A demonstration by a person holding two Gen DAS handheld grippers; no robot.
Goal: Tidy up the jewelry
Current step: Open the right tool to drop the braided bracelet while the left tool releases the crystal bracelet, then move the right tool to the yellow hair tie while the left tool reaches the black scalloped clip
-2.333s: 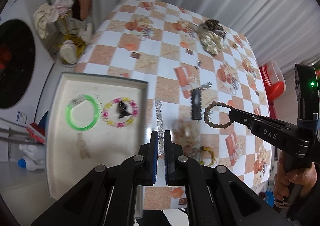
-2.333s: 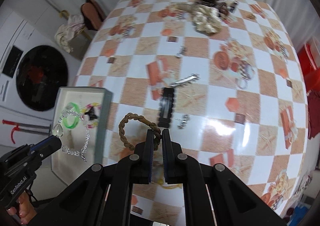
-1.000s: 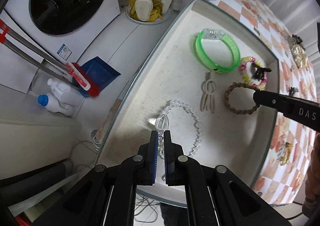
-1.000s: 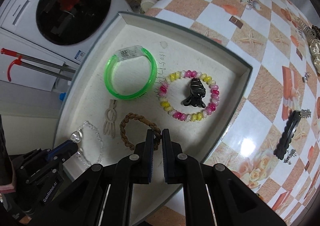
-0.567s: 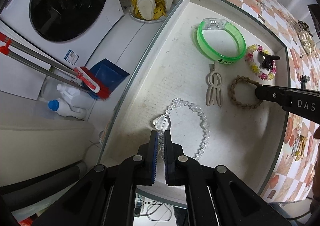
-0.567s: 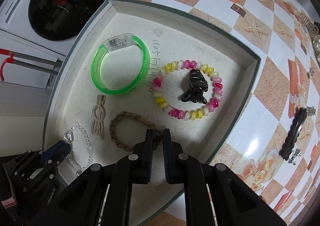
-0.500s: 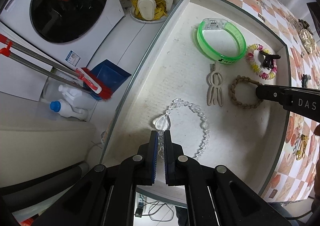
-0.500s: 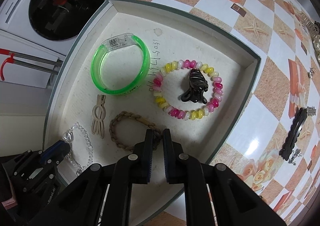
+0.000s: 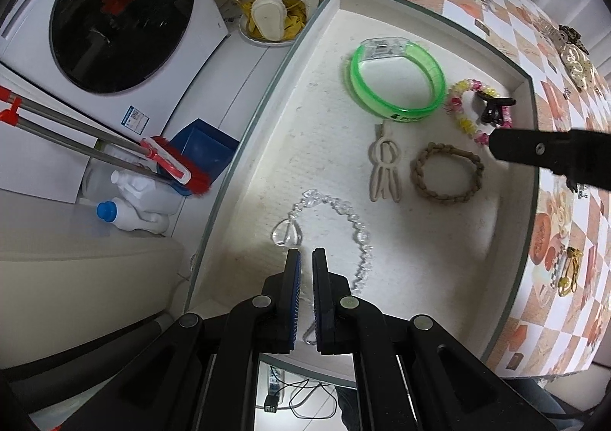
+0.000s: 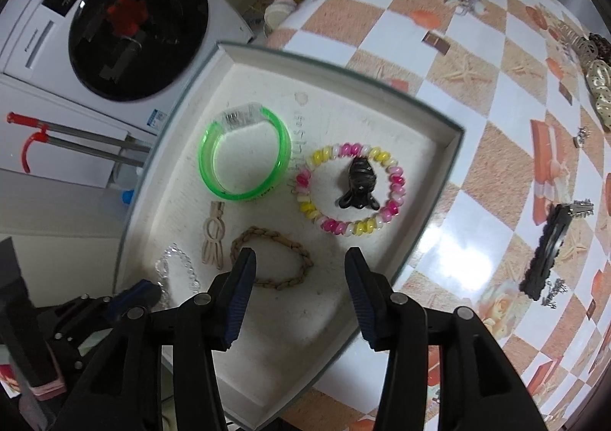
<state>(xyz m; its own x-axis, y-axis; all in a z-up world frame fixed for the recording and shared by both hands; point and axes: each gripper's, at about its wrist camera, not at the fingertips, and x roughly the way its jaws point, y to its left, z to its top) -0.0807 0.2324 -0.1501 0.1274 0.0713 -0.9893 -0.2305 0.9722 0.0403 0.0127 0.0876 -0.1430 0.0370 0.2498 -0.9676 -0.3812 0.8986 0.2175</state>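
Note:
A white tray (image 9: 431,278) (image 10: 267,362) holds a green bangle (image 9: 397,81) (image 10: 244,156), a pink-yellow bead bracelet (image 10: 353,190) with a black claw clip (image 10: 357,184) inside it, a beige hair clip (image 9: 385,165), a braided brown bracelet (image 9: 446,173) (image 10: 273,259) and a clear crystal bracelet (image 9: 332,224). My left gripper (image 9: 306,259) has its jaws slightly parted just behind the crystal bracelet, which lies on the tray. My right gripper (image 10: 299,263) is open above the brown bracelet, which lies free on the tray.
The checkered table (image 10: 477,87) carries a black hair clip (image 10: 550,243), small earrings and a gold piece (image 9: 569,270). Left of the tray are a washing machine (image 9: 114,10), a red brush (image 9: 175,167) and a white bottle (image 9: 133,209) on the floor.
The right gripper has opened and let go of the brown bracelet, then risen. The left gripper's jaws have parted a little and the crystal bracelet now rests on the tray.

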